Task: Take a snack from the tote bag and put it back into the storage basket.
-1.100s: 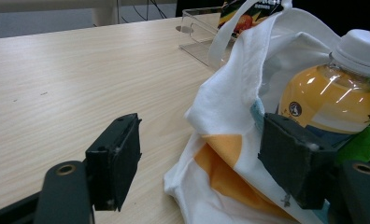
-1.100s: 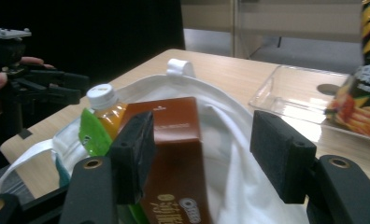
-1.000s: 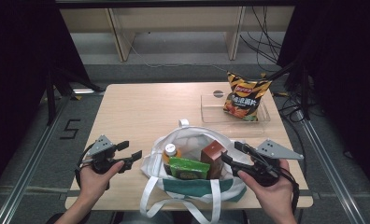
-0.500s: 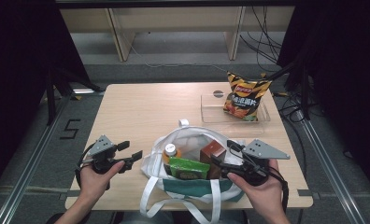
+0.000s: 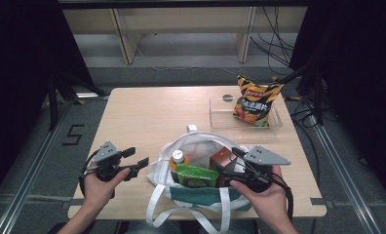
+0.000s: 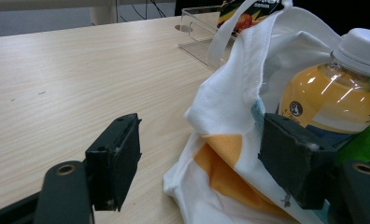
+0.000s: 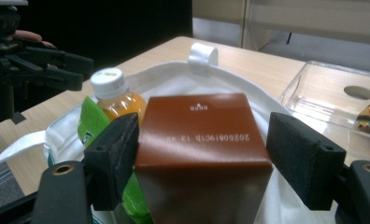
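Note:
A white tote bag (image 5: pixel 199 140) lies open at the table's near edge. It holds an orange juice bottle (image 5: pixel 177 158), a green packet (image 5: pixel 196 176) and a brown carton (image 5: pixel 221 160). My right gripper (image 5: pixel 231 166) reaches into the bag from the right. Its jaws have just been opening and stand either side of the brown carton (image 7: pixel 197 126), the right pad clear of it. My left gripper (image 5: pixel 136 157) is open at the bag's left edge. In its own view the bag's cloth (image 6: pixel 230 93) lies between the pads, with the bottle (image 6: pixel 328 98) behind.
A clear plastic tray (image 5: pixel 220 119) sits at the table's far right, with a chips bag (image 5: pixel 253 100) standing in it. The tote's handles (image 5: pixel 154 209) hang over the near edge. Bare tabletop (image 5: pixel 147 112) stretches left and behind the bag.
My right gripper has moved left into the bag, and its jaws now straddle the brown carton. The left gripper has stayed where it was.

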A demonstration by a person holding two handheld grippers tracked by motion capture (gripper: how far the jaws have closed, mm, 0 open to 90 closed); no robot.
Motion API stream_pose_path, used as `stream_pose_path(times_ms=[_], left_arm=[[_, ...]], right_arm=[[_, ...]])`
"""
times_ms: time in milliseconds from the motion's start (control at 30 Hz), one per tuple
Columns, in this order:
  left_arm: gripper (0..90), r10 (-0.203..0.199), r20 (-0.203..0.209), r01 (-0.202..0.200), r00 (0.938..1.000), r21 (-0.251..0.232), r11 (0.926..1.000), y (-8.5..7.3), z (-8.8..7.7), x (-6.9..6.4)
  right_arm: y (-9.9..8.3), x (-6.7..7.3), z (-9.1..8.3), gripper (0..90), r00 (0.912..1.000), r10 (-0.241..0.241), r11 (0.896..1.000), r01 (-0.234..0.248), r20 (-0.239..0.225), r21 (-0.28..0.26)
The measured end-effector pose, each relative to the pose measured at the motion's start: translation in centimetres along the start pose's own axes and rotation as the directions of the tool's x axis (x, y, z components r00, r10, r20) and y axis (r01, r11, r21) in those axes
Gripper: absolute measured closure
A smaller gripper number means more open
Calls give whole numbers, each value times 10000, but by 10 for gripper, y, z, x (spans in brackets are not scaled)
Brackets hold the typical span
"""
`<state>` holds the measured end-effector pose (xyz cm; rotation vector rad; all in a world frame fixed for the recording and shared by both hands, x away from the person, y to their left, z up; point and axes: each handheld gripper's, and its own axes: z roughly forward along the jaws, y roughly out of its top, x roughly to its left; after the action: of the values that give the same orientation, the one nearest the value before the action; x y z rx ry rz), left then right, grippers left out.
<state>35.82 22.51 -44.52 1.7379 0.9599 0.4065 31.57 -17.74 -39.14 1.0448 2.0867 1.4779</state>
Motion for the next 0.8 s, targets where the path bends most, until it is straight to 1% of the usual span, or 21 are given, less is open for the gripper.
stream_pose_path(times_ms=[33,67,133,167,200,233,300,333,367,400,467,500,533,567,600,667,700,733,800], left_arm=[[287,-5,4,5,10000,7,10000,0,0,0],[286,-7,11,7,10000,3,10000,0,0,0],[286,41,-1,-41,10000,0,10000,0,1,0],[286,35,8,-35,10000,-3,10000,0,1,0],[286,32,19,-32,10000,-15,10000,0,1,0],[286,17,86,-16,10000,-44,10000,0,2,0],[286,-94,85,94,9999,-35,9999,-1,2,-1],[286,8,68,-7,10000,-26,10000,-1,2,0],[286,-4,79,4,10000,-36,10000,-1,2,0],[286,41,76,-41,10000,-36,10000,0,2,0],[286,45,79,-44,10000,-29,10000,-1,2,0],[287,-79,71,79,9999,-34,10000,-1,2,-1],[286,-107,52,107,9999,-32,9999,-1,2,-1],[286,-96,42,96,9999,-28,10000,-1,2,-1],[286,-50,68,50,10000,-26,10000,-1,2,0],[286,44,54,-44,10000,-24,10000,-1,2,0],[286,48,51,-48,10000,-6,10000,-1,1,0],[286,57,9,-57,10000,32,10000,-1,1,0],[286,59,5,-59,10000,32,10000,-1,1,0]], right_arm=[[-1,-1,0,277,10000,-49,9999,49,-2,136],[-2,-1,2,283,9998,-177,9998,177,38,16],[-4,-1,3,300,9999,-13,9999,11,105,166],[-5,-1,4,305,10000,-23,10000,23,4,45],[-6,-1,4,316,9999,86,9999,-87,66,95],[-6,-1,4,329,10000,50,10000,-51,66,66],[-6,-1,4,354,9998,45,10000,-46,167,52],[-6,-1,4,357,10000,5,10000,-5,75,17],[-6,-1,3,360,9999,-12,9999,11,137,103],[-7,0,4,363,10000,34,10000,-34,20,29],[-6,-1,5,370,9997,-229,9997,229,-18,4],[-6,-1,5,373,9997,-249,9997,249,-24,-26],[-7,-1,5,376,9996,-278,9996,278,-62,-56],[-7,-1,5,380,9994,-337,9994,336,-58,-103],[-7,-3,5,381,9983,-587,9978,589,71,-289],[-6,-4,5,383,9983,-588,9979,588,3,-280],[-6,-4,4,384,9978,-650,9977,652,111,-185],[-7,-4,3,385,9989,-470,9988,472,89,-161],[-7,-3,3,386,9996,-285,9995,284,-63,-152]])
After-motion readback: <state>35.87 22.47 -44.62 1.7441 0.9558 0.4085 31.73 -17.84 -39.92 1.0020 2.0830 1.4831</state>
